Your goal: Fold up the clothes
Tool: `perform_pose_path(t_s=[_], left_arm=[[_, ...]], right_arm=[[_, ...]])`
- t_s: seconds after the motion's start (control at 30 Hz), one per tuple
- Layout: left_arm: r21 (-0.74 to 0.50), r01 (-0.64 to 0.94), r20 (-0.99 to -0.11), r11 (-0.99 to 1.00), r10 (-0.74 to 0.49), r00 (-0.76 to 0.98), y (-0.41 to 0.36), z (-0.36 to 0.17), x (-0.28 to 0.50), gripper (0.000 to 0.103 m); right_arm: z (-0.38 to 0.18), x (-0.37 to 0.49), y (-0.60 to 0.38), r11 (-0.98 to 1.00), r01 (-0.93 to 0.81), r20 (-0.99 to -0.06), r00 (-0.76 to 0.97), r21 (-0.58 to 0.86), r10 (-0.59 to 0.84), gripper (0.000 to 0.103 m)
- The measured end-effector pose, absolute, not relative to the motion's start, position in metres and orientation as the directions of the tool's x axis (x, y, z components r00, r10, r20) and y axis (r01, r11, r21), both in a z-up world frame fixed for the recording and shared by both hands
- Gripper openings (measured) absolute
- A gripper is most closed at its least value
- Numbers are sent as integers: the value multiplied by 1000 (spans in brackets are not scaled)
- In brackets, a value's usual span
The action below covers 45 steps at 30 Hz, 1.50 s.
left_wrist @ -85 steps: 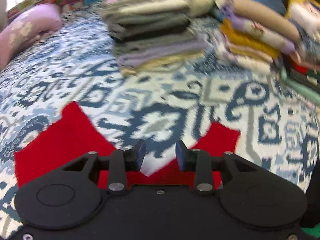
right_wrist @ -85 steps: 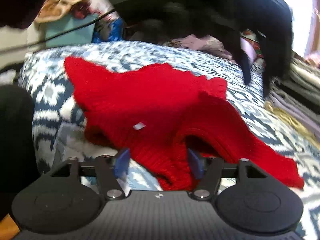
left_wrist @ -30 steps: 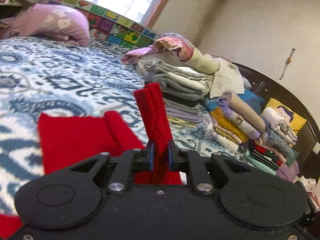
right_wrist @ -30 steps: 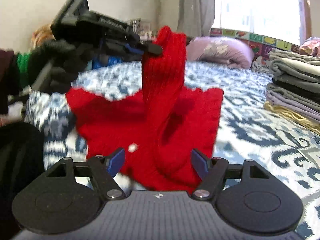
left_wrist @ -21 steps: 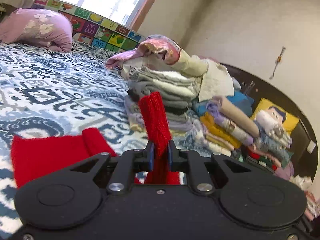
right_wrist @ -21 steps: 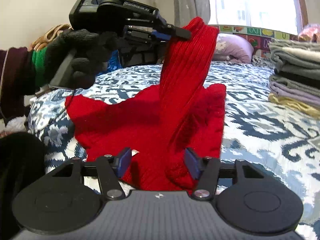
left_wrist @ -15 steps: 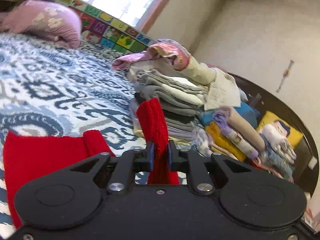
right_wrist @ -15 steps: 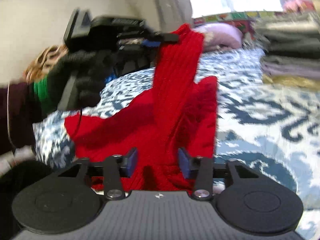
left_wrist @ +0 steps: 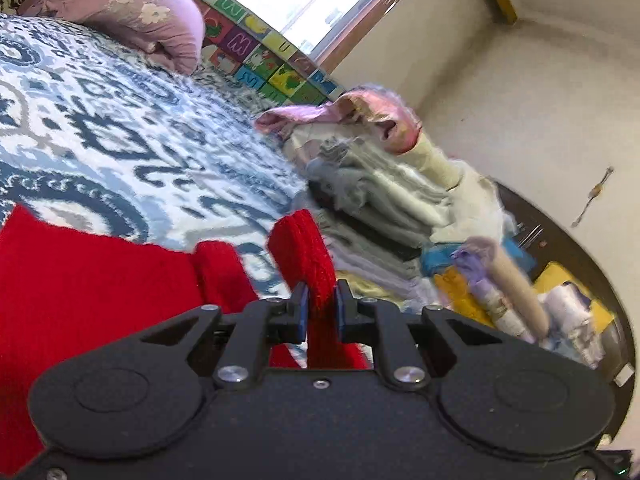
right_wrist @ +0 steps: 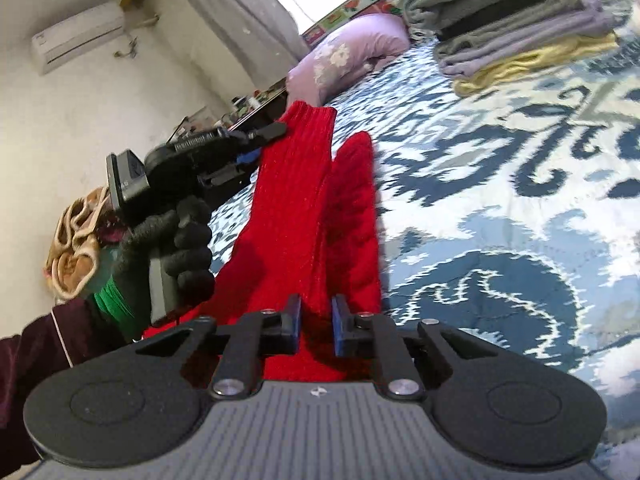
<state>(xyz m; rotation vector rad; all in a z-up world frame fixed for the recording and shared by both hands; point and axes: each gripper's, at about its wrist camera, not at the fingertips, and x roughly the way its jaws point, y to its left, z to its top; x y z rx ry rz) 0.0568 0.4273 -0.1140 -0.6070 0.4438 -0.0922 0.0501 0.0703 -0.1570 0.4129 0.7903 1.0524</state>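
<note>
A red knit sweater [left_wrist: 80,280] lies on the blue-and-white patterned bedspread [left_wrist: 120,140]. My left gripper [left_wrist: 319,300] is shut on the cuff end of one sleeve [left_wrist: 302,248], which stands up between its fingers. In the right wrist view, a black-gloved hand [right_wrist: 176,248] holds the left gripper [right_wrist: 280,130] at the sleeve's far end. That sleeve [right_wrist: 288,200] stretches from there down to my right gripper [right_wrist: 316,316], which is shut on its lower part. A second red fold [right_wrist: 356,208] lies beside it on the bedspread [right_wrist: 520,200].
A stack of folded grey and lilac clothes [left_wrist: 380,208] [right_wrist: 512,28] sits at the far side of the bed. Rolled and folded garments [left_wrist: 512,280] pile up to its right. A lilac pillow [left_wrist: 132,20] [right_wrist: 352,48] lies by the window.
My right gripper, open around the hanging sleeve before, has shut on the sleeve's lower part. The left gripper still holds the cuff, and the sleeve is now drawn straight between the two.
</note>
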Motion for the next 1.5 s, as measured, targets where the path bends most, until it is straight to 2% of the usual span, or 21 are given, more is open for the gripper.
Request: perform_pose_path(t_s=[0.1, 0.13, 0.23, 0.27, 0.33, 0.4, 0.43, 0.5, 0.53, 0.57, 0.63, 0.77, 0.87, 0.93, 1.03, 1.1, 1.2, 1.33, 1.5], left_arm=[[-504, -108, -503, 857, -189, 843, 423, -131, 72, 11], [-504, -118, -517, 855, -189, 835, 423, -132, 73, 14], [-528, -150, -523, 836, -181, 833, 427, -129, 74, 40], [-527, -156, -523, 836, -173, 835, 428, -127, 75, 41], [-519, -164, -528, 839, -163, 834, 429, -124, 77, 41], [-496, -172, -550, 851, -155, 821, 428, -123, 83, 35], [-480, -168, -556, 861, -150, 818, 426, -121, 86, 14], [-456, -145, -537, 878, -141, 832, 423, -115, 87, 10], [-470, -122, -491, 874, -144, 859, 423, -110, 82, 9], [-496, -101, -436, 862, -148, 888, 424, -108, 76, 9], [-517, -111, -417, 849, -137, 898, 426, -110, 75, 9], [-442, -203, -555, 874, -89, 827, 422, -131, 89, 11], [-423, -238, -576, 874, -57, 815, 424, -127, 89, 15], [-396, -248, -587, 884, -36, 809, 422, -121, 88, 24], [-358, -239, -571, 903, -9, 821, 418, -107, 80, 25], [-333, -213, -551, 919, -7, 835, 411, -95, 72, 25], [-279, -127, -541, 952, -47, 840, 394, -82, 67, 25], [-168, -30, -564, 985, -72, 823, 365, -82, 73, 25], [-72, -26, -601, 997, -23, 799, 352, -102, 98, 25]], right_arm=[[-162, 54, 69, 464, -581, -385, 263, 669, 885, 16], [-163, 55, 69, 466, -575, -386, 263, 673, 884, 16], [-165, 57, 69, 471, -563, -391, 265, 680, 881, 17], [-164, 57, 69, 472, -564, -391, 267, 677, 881, 17], [-164, 57, 69, 474, -563, -392, 269, 677, 880, 17], [-164, 58, 69, 475, -563, -392, 271, 677, 879, 17], [-164, 57, 68, 476, -563, -392, 273, 675, 879, 17], [-163, 57, 68, 477, -568, -391, 276, 671, 878, 17], [-162, 56, 67, 479, -571, -390, 282, 667, 877, 17], [-162, 56, 67, 483, -570, -389, 288, 664, 875, 17], [-163, 58, 66, 490, -562, -391, 296, 666, 871, 16], [-167, 62, 65, 506, -539, -405, 305, 673, 862, 16], [-165, 60, 69, 516, -558, -422, 299, 650, 856, 18], [-162, 58, 70, 530, -571, -432, 311, 627, 847, 24], [-145, 43, 68, 571, -632, -430, 383, 523, 818, 30], [-131, 28, 67, 614, -676, -423, 456, 407, 783, 30], [-123, 12, 77, 597, -756, -367, 492, 270, 789, 30], [-117, -3, 94, 566, -818, -308, 516, 99, 799, 15], [-131, 6, 100, 566, -814, -370, 490, 132, 790, 15]])
